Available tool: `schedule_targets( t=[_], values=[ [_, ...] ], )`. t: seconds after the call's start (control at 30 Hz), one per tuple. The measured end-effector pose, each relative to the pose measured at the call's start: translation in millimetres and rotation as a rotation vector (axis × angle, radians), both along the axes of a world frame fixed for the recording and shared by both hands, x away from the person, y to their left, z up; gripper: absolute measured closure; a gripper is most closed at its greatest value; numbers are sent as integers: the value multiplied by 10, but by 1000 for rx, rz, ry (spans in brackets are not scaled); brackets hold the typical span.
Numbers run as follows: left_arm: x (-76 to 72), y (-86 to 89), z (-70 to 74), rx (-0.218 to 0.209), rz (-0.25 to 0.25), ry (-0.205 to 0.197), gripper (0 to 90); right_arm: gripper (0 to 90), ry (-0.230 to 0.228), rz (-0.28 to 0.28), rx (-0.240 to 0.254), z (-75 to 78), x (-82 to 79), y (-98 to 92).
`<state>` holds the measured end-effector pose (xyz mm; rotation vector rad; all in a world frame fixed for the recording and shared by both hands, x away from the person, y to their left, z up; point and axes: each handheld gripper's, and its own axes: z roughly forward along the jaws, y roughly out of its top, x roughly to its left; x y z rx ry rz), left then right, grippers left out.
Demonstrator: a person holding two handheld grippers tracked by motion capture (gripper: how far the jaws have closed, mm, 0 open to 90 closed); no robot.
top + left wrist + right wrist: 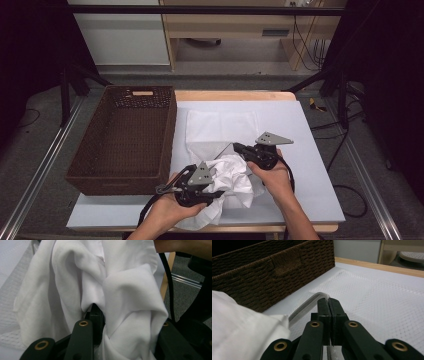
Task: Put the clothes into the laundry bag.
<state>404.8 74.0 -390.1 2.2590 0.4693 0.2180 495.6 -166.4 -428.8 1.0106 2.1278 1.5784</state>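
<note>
A crumpled white cloth (235, 175) lies bunched at the front of the table between my two grippers. My left gripper (218, 186) points right, and its jaws are shut on a thick fold of that cloth (125, 302), which drapes over both jaws. Behind it a white mesh bag (220, 127) lies flat. My right gripper (238, 147) points left at the bag's near edge and is shut on its thin white hem (308, 307), lifting it off the table. The jaws (328, 301) are pressed tight together with the hem pinched at their tips.
A deep brown wicker basket (169, 135) stands on the left half of the table, its wall (262, 272) close beside the right gripper. A pale mat (300, 150) covers the tabletop. A black cable (168, 285) and a hand (182, 247) are near the table's wooden edge.
</note>
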Motion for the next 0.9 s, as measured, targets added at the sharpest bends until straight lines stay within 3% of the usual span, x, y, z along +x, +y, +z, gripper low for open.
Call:
schedule_targets(
  t=[0.27,0.5,0.63,0.9],
  values=[
    [193,-98,-183,39,19,51,654,892,-37,8,-11,77,-88,12],
    [308,-56,-303,36,66,88,654,891,-72,23,-32,159,-183,27],
    [369,6,-361,9,116,127,654,891,-94,37,-56,213,-255,47],
    [408,67,-396,7,199,104,654,889,-99,73,-110,281,-385,151]
  ],
)
